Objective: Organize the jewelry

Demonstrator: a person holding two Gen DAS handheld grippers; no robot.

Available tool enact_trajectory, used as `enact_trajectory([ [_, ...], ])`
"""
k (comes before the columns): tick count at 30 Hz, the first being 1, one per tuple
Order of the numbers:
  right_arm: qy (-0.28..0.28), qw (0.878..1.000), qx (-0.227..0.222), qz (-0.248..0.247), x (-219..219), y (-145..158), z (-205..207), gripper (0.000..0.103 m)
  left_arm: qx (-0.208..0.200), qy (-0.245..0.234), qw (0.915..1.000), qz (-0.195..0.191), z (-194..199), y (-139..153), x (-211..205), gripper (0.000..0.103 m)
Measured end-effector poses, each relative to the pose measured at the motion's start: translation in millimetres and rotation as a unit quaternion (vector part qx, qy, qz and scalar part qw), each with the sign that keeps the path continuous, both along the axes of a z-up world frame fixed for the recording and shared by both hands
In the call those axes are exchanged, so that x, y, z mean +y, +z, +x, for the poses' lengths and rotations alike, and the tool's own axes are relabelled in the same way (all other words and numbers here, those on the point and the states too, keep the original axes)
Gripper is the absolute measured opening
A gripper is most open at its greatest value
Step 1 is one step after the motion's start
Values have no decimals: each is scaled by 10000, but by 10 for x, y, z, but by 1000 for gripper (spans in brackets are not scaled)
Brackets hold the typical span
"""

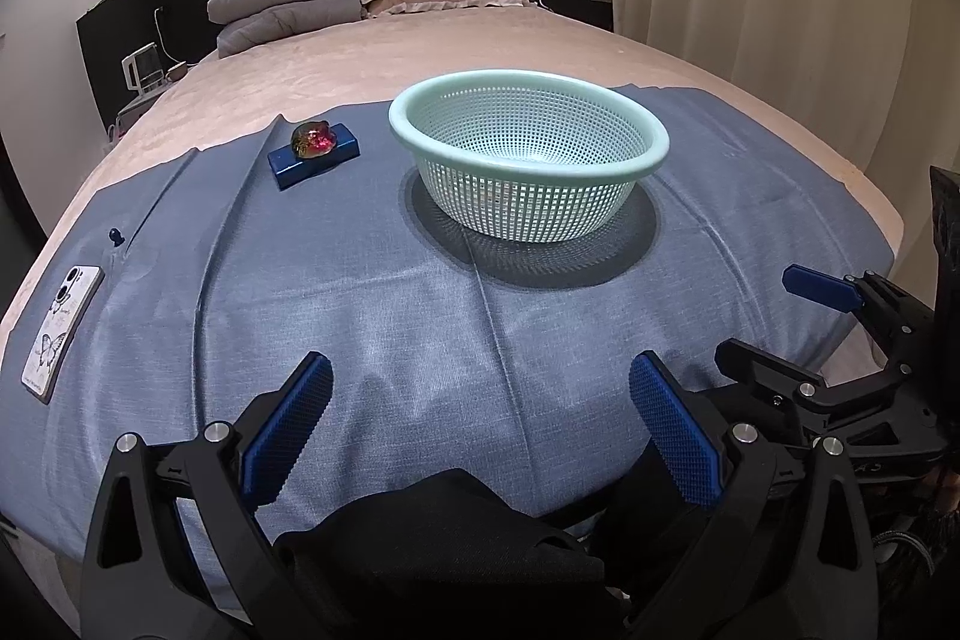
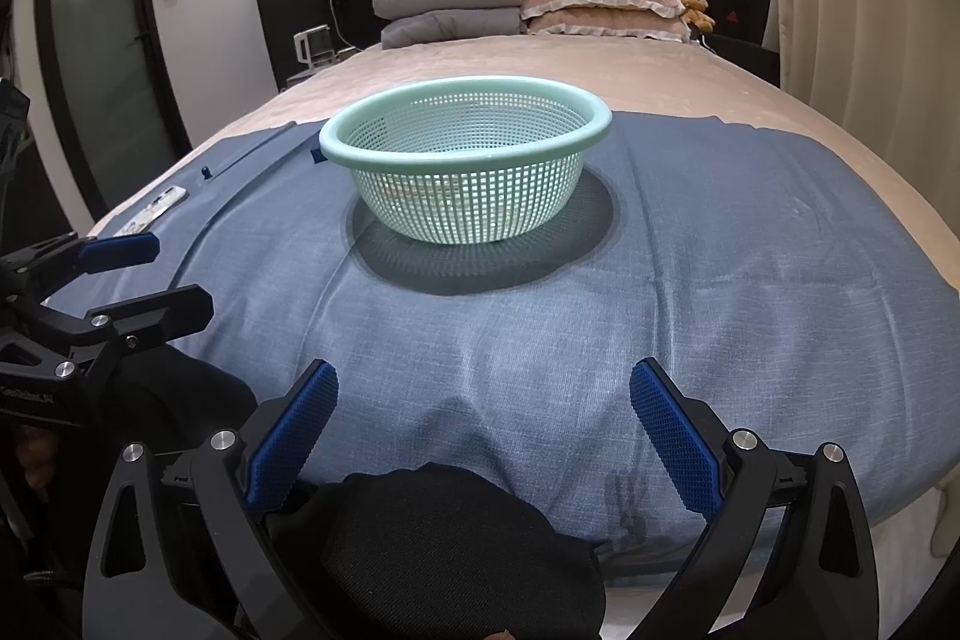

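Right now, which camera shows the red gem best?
The left wrist view. There the red gem lies in full sight on a blue box, left of the basket. In the right wrist view the basket hides the gem; only a corner of the box shows.

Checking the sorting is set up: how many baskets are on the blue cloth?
1: the mint-green mesh basket stands upright mid-cloth, right of the blue box carrying a red jewel. No other shows.

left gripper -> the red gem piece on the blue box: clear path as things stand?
Probably yes. The left gripper is open and empty, the red gem piece sits exposed on the blue box, left of the basket, with only bare cloth between.
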State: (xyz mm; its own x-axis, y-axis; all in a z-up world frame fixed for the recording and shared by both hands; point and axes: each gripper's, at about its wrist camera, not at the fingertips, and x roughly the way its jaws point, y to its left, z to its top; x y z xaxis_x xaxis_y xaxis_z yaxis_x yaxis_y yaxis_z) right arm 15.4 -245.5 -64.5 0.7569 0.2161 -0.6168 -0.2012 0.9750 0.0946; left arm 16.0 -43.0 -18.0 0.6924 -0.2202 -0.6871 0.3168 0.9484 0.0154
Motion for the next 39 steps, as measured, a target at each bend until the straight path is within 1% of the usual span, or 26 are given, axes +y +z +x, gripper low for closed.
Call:
enact_trajectory([
  [6, 5, 10000, 6, 0, -2, -1, -6, 94, 2, 4, 10000, -27, -3, 6, 12, 97],
  [10, 8, 10000, 8, 19, -7, 2, -4, 94, 42, 332, 9994, -13, 31, -2, 47, 97],
  [12, 9, 10000, 10, 28, -13, 0, -1, 94, 6, 259, 9996, -70, 14, 5, 51, 97],
  [14, 10, 10000, 9, 31, -14, 1, 1, 94, -27, 272, 9996, -49, 4, 8, 49, 97],
  [24, 13, 10000, 10, 29, -14, 3, 3, 94, -4, 215, 9997, -108, 1, 8, 42, 97],
  [39, 10, 10000, 12, 35, -20, 3, 0, 94, -8, 208, 9998, -77, -4, 1, 32, 97],
])
